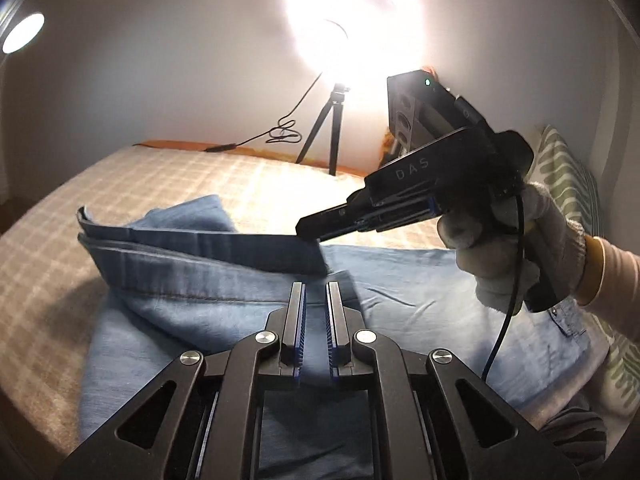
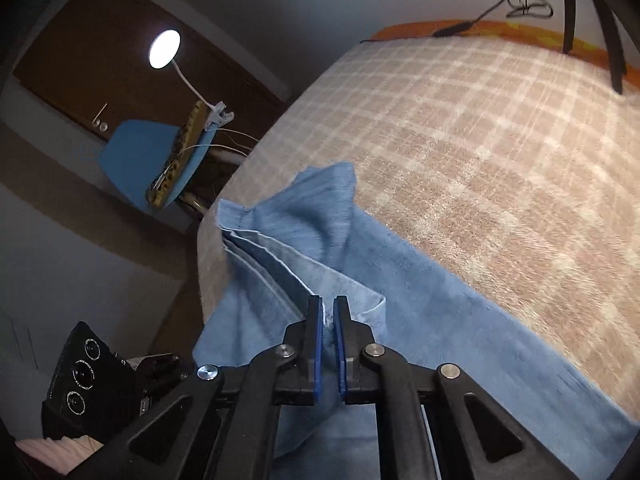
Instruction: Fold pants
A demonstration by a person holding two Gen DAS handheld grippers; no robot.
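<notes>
Light blue denim pants (image 1: 224,292) lie on a bed with a beige checked blanket (image 1: 120,184). My left gripper (image 1: 316,286) is shut on a fold of the pants fabric, its jaws a narrow gap apart. My right gripper (image 1: 310,236), held in a gloved hand, is shut on the corner of the pants' hem band and holds it lifted above the lower layer. In the right wrist view the right gripper (image 2: 328,304) pinches the hem edge of the pants (image 2: 320,232), with the fabric hanging between its blue pads.
A bright ring light on a tripod (image 1: 332,128) stands at the far edge of the bed with a cable. A green patterned pillow (image 1: 572,176) lies at the right. A blue chair (image 2: 148,160) and a clip lamp (image 2: 164,48) stand beside the bed.
</notes>
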